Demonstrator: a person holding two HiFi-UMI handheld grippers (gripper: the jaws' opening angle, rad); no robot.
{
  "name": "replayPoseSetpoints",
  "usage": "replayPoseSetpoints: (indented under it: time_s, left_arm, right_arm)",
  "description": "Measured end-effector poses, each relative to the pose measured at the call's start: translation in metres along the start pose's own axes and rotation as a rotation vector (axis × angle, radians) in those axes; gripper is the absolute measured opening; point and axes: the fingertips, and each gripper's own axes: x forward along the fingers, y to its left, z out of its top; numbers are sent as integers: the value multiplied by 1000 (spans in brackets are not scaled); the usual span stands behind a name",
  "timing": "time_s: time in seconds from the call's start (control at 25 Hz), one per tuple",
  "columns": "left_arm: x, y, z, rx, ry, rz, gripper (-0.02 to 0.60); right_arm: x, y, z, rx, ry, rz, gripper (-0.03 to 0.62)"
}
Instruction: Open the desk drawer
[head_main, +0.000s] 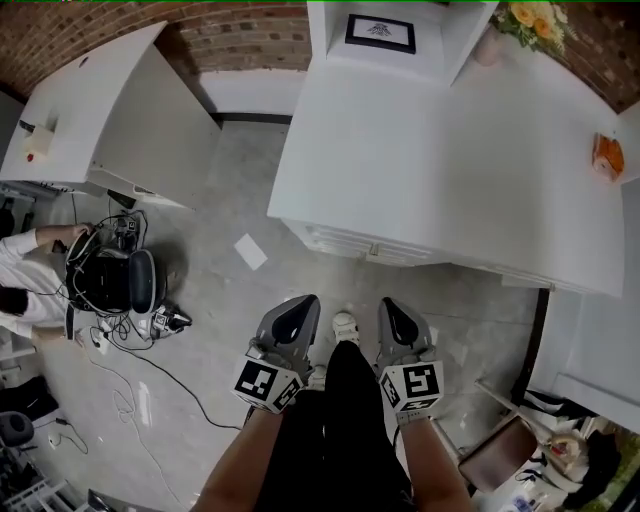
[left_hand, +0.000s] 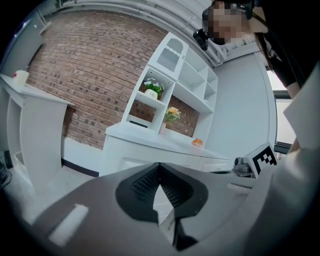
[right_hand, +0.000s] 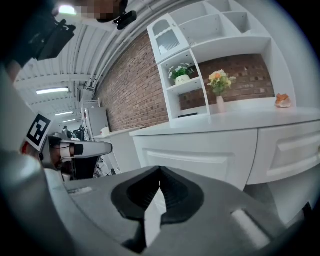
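Brick wall (head_main: 250, 35) behind the desk (head_main: 440, 150); we hold left gripper (head_main: 293, 322) & right gripper (head_main: 400, 322) clenched, empty, low, prob. to reach its drawer (head_main: 372, 243).

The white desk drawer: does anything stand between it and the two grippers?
Nothing visible does. Only bare grey floor lies between the white desk drawer and the left gripper and right gripper, both shut and empty. A white sheet of paper lies on the floor, off to the left.
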Motion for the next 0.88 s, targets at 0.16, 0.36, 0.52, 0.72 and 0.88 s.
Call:
replayPoseSetpoints:
  time_s: [0.16,0.36,0.52,0.72,0.88]
  left_arm:
    - [11,11,-9,-13,-1,19,-2]
    - [20,24,-25,-25,12,35,-2]
    - [27,33,-36,-40,16,47,-2]
    - [39,33,-44,-57,11,44,-2]
    - [47,36,-48,-68,-1,49,-2]
  right_arm:
    - [19,-7,-3,-3,4,-7,3]
    - [40,-15,-15,10,18,-18,3]
    - [52,-21,-21,19,23,-25,16]
    - [67,-26,-25,24,24,-30,21]
    - [79,-30,-27,22,17,-38,35]
